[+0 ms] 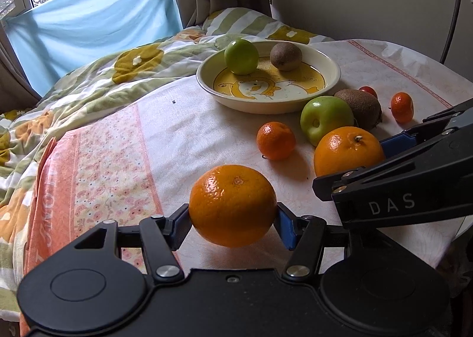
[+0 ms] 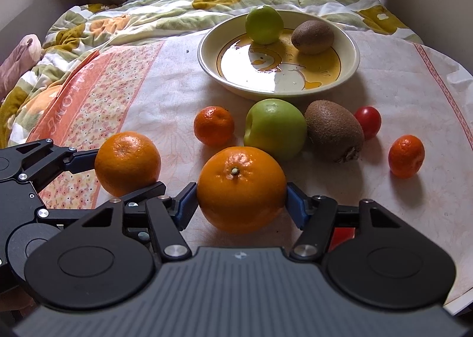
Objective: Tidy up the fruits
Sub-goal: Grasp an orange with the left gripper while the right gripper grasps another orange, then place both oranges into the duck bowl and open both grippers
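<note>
Landmark: duck-pattern bowl (image 2: 353,54), standing on the pale tablecloth (image 2: 399,94) at the far middle.
In the bowl: one green apple (image 2: 264,28) and one kiwi (image 2: 312,37), side by side at its far side. The rest of the bowl floor is bare.
Left gripper (image 1: 233,223): fingers clamped on an orange (image 1: 233,205), well in front of the bowl; from these views I cannot tell whether the fruit is lifted or resting on the cloth.
Right gripper (image 2: 241,202): both blue pads touch the sides of a second orange (image 2: 241,189), just in front of the bowl; the fruit appears to sit on the cloth.
Loose fruit near the bowl: a second green apple (image 2: 275,128) and a second kiwi (image 2: 334,130) close under its near rim, a small mandarin (image 2: 213,125) left of that apple, another mandarin (image 2: 406,155) to the right, and a small red fruit (image 2: 368,121), possibly a tomato, behind the kiwi.
Progress: judged early; two pieces placed, two oranges in hand, five still on the cloth.
Outstanding: carry both oranges to the bowl, then collect the remainder.
</note>
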`<state>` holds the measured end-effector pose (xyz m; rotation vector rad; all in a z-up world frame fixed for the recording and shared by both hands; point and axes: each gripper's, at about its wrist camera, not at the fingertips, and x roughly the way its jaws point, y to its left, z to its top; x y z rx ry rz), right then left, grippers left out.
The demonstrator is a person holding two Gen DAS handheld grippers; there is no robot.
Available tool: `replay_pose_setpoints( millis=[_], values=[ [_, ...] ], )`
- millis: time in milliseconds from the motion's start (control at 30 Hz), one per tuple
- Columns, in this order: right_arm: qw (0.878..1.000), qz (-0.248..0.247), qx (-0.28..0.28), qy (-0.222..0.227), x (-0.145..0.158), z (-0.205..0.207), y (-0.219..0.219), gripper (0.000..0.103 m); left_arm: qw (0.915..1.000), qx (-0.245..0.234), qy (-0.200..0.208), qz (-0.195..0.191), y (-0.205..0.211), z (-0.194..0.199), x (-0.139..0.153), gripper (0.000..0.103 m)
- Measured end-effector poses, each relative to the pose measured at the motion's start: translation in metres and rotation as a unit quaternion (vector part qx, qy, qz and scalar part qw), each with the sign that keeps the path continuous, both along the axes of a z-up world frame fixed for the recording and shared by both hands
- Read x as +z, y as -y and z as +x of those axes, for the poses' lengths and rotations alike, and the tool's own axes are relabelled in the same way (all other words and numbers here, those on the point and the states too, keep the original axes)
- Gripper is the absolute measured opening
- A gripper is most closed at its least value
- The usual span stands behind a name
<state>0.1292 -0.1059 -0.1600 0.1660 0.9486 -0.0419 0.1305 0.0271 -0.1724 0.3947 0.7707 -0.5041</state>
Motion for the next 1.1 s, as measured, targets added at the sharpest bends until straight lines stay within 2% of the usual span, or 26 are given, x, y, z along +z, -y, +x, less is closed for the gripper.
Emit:
replay_pose_setpoints(
  millis=[167,433,700,900,1100],
  values=[
    [1.000,0.006,-0.001,0.015,0.025,-0.003,0.003,0.078,0.9999,0.009,0.009,-0.008,-0.002,-0.002,0.021,0.064],
    [0.999,0.000,-0.006,0.051,0.080,-0.004,0.013,0.078,0.9982,0.035,0.022,-0.042,-0.005,0.001,0.070,0.064],
    [0.996,-0.016,-0.013,0.081,0.121,-0.001,0.034,0.078,0.9967,0.023,0.053,-0.057,0.001,0.016,0.112,0.064],
    [0.996,-0.020,-0.017,0.083,0.125,0.020,0.057,0.078,0.9960,0.022,0.062,-0.059,0.016,0.044,0.122,0.064],
    [0.997,-0.023,0.000,0.076,0.108,0.051,0.084,0.078,0.9967,0.032,0.049,-0.056,0.043,0.080,0.116,0.064]
  ],
)
